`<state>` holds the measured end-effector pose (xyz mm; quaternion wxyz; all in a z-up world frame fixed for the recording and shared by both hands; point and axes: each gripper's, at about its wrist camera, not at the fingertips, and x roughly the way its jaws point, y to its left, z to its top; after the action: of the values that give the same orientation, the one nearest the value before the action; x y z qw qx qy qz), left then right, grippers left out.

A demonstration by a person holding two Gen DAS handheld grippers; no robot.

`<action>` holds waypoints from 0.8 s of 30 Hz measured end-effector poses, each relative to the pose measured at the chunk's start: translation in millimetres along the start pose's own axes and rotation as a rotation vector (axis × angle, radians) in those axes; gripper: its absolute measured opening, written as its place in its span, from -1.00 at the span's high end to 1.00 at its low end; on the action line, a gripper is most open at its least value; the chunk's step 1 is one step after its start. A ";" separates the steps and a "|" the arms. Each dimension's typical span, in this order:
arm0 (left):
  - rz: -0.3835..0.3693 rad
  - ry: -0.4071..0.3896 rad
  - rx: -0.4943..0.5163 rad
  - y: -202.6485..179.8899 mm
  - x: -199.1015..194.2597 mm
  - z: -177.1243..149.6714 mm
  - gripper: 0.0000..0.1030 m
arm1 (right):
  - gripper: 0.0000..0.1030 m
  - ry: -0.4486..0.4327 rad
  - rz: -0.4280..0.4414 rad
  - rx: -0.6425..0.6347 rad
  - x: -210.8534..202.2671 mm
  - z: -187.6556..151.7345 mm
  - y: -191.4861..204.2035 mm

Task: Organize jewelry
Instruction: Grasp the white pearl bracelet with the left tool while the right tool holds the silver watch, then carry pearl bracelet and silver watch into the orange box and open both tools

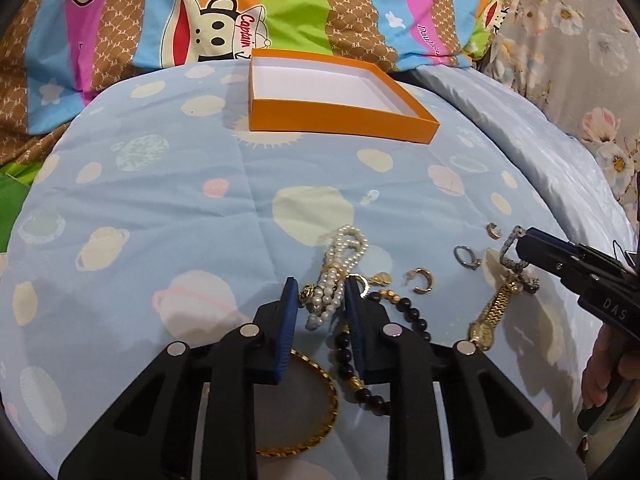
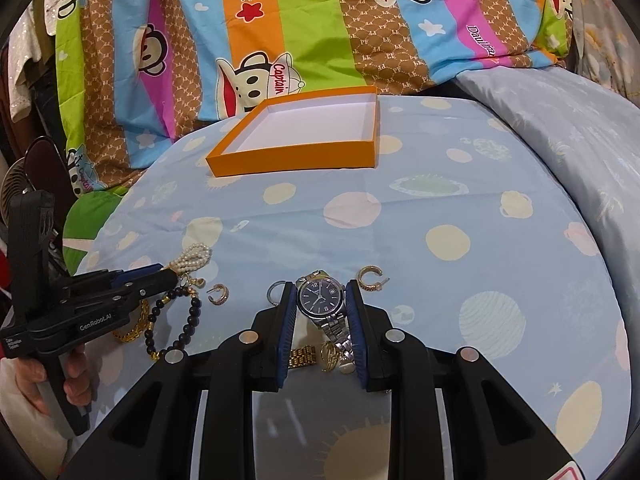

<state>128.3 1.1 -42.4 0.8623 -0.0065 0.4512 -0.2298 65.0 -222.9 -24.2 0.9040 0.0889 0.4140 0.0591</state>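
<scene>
Blue ribbed pads line the fingers of both black grippers. The left gripper (image 1: 321, 294) is held low over the jewelry pile, its fingers closed against a pearl bracelet (image 1: 340, 268), which is gripped between the pads near a small round gold charm. Just beside its right finger a black bead bracelet (image 1: 404, 316) with gold spacers is draped, and a gold chain bracelet (image 1: 320, 412) is seen under the gripper body.

The right gripper (image 2: 321, 304) is clamped on a silver watch (image 2: 320, 298) with a dark blue dial; the case is pinched between the two pads and the metal band trails back toward the camera. A gold watch (image 1: 490, 316) lies under it, partly hidden. A silver ring (image 2: 274, 290) rests touching the outside of the left finger, and a gold hoop earring (image 2: 369, 278) lies just beside the right finger. A second gold hoop earring (image 2: 219, 295) is seen between the two grippers.

Well beyond, an open orange box (image 1: 340, 118) with a white inside sits on the light blue planet-print sheet (image 1: 160, 208), with a striped cartoon-monkey quilt (image 1: 280, 12) behind it.
</scene>
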 end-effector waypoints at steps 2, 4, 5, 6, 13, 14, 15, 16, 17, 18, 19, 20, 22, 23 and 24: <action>0.004 -0.001 0.003 -4.1 -0.6 -0.7 0.58 | 0.54 -0.006 0.002 -0.001 -2.6 0.4 1.1; 0.002 -0.007 -0.007 -6.5 -3.7 -0.4 0.59 | 0.54 -0.015 0.003 -0.001 -5.6 1.7 1.4; -0.002 -0.016 -0.013 -7.7 -7.6 1.0 0.60 | 0.54 -0.024 0.002 0.001 -8.1 3.0 1.3; -0.003 -0.027 -0.015 -8.9 -11.8 3.1 0.70 | 0.54 -0.033 0.001 0.002 -10.9 4.7 1.1; -0.040 -0.128 -0.015 -17.2 -48.9 33.7 0.81 | 0.54 -0.113 0.021 0.010 -33.3 28.9 -0.4; -0.040 -0.146 -0.010 -18.6 -54.8 39.8 0.81 | 0.54 -0.127 0.020 0.006 -36.5 33.2 0.4; -0.040 -0.157 -0.004 -19.9 -58.0 43.9 0.81 | 0.54 -0.139 0.019 0.003 -39.1 37.1 0.9; -0.038 -0.170 -0.001 -20.8 -61.7 48.8 0.81 | 0.54 -0.148 0.019 0.002 -40.9 40.5 1.4; -0.039 -0.184 0.003 -21.9 -65.6 55.3 0.81 | 0.54 -0.156 0.025 0.002 -42.4 44.4 1.3; -0.037 -0.193 0.008 -23.0 -67.4 60.0 0.81 | 0.54 -0.163 0.030 0.002 -43.3 48.6 1.3; -0.032 -0.204 0.012 -23.7 -69.0 66.1 0.81 | 0.54 -0.169 0.036 0.001 -43.7 53.2 1.2; -0.025 -0.213 0.018 -24.2 -69.4 73.4 0.81 | 0.54 -0.176 0.042 0.002 -43.6 59.4 1.0; -0.018 -0.231 0.022 -24.2 -68.1 86.3 0.81 | 0.54 -0.191 0.052 0.000 -42.6 73.7 -0.7; -0.011 -0.241 0.023 -23.7 -66.0 96.9 0.81 | 0.54 -0.197 0.056 0.000 -41.6 81.5 -1.6; -0.008 -0.248 0.025 -23.5 -64.3 104.1 0.81 | 0.54 -0.203 0.060 0.000 -39.6 89.8 -2.5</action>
<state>169.0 -14.5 74.3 0.9106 -0.0258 0.3380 -0.2363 107.5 -242.6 62.1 0.9391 0.1066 0.3175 0.0767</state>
